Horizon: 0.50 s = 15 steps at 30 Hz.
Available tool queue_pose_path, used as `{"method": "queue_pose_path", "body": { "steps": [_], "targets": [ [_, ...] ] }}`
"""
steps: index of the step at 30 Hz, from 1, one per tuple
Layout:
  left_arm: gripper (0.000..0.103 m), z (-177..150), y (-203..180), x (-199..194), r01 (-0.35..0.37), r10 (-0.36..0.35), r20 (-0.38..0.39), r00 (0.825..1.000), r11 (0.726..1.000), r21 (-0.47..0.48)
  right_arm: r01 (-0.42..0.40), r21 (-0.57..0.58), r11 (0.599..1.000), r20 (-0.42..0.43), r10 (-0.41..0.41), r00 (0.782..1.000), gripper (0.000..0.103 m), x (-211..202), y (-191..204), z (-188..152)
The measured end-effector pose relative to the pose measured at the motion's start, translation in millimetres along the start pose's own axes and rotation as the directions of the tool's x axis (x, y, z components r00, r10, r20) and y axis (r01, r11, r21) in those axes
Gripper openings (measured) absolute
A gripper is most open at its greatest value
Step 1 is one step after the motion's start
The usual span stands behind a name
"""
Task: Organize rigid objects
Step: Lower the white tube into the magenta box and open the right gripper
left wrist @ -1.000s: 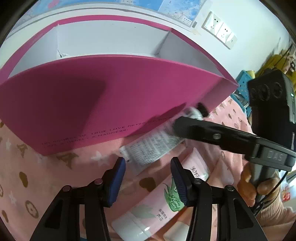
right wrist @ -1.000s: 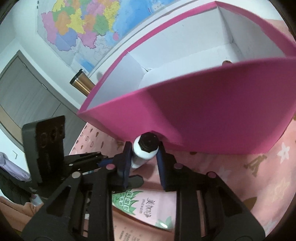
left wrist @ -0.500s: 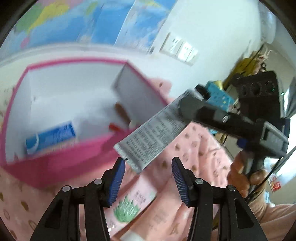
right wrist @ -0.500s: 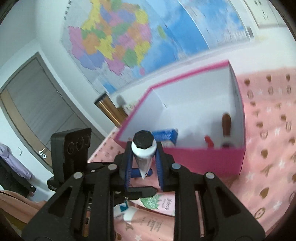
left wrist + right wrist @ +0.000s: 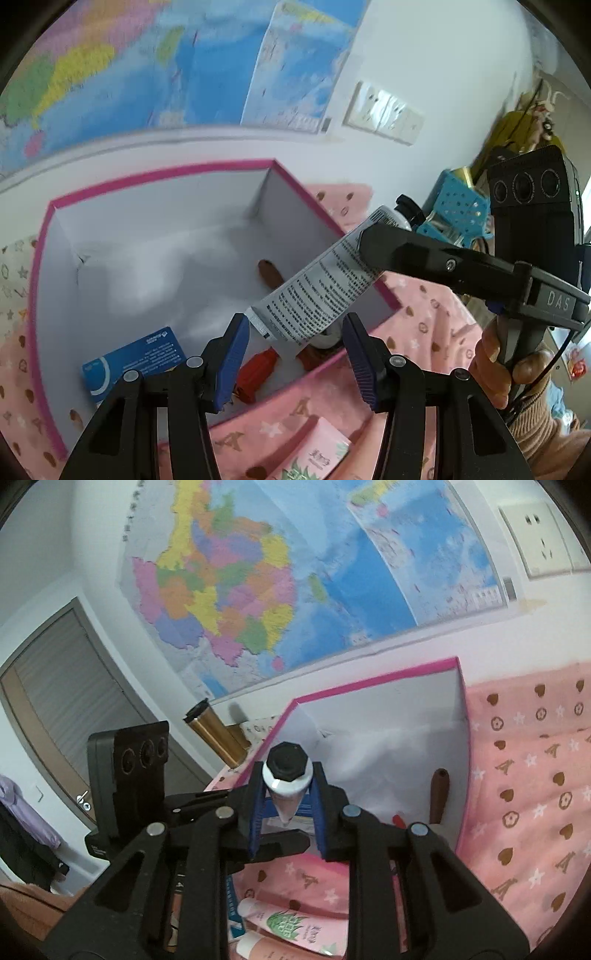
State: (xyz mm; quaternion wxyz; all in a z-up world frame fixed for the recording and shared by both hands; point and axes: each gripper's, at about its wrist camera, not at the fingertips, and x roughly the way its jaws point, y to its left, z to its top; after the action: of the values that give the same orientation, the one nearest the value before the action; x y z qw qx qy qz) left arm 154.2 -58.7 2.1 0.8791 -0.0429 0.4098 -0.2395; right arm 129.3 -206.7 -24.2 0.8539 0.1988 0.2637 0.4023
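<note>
The right claw [image 5: 286, 808] is squeezed tight on a white tube [image 5: 317, 295] with a black cap [image 5: 289, 762], holding it up in the air over the pink box [image 5: 40, 258]. The tube hangs slanted, its flat end low. The left claw [image 5: 295, 354] is open, holding nothing, just under that flat end. Inside the box lie a blue carton [image 5: 133, 360], something red [image 5: 256, 373] and a brown stick (maybe a handle) [image 5: 439, 794]. More tubes [image 5: 284, 923] lie on the pink cloth [image 5: 524, 812] outside.
</note>
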Motion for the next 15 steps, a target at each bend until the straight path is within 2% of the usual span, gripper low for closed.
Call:
{"method": "queue_pose_path", "body": {
  "steps": [6,7,11,15],
  "targets": [
    [0.052,4,5,29,-0.041,0.041,-0.054,0.998,0.999,0.006,0.052,0.034,0.998,-0.07,-0.05,0.996,0.025,23,-25,-5],
    [0.052,5,5,33,-0.051,0.051,-0.062,0.997,0.999,0.008,0.089,0.025,0.996,-0.076,-0.087,0.993,0.026,26,-28,-5],
    [0.052,0,8,40,-0.07,0.07,-0.077,0.995,0.998,0.011,0.21,0.005,0.978,-0.062,-0.209,0.976,0.03,25,-35,-5],
    [0.052,-5,7,36,-0.077,0.078,-0.067,0.995,0.997,0.014,0.273,-0.013,0.962,-0.015,-0.273,0.962,0.04,8,-34,-6]
  ]
}}
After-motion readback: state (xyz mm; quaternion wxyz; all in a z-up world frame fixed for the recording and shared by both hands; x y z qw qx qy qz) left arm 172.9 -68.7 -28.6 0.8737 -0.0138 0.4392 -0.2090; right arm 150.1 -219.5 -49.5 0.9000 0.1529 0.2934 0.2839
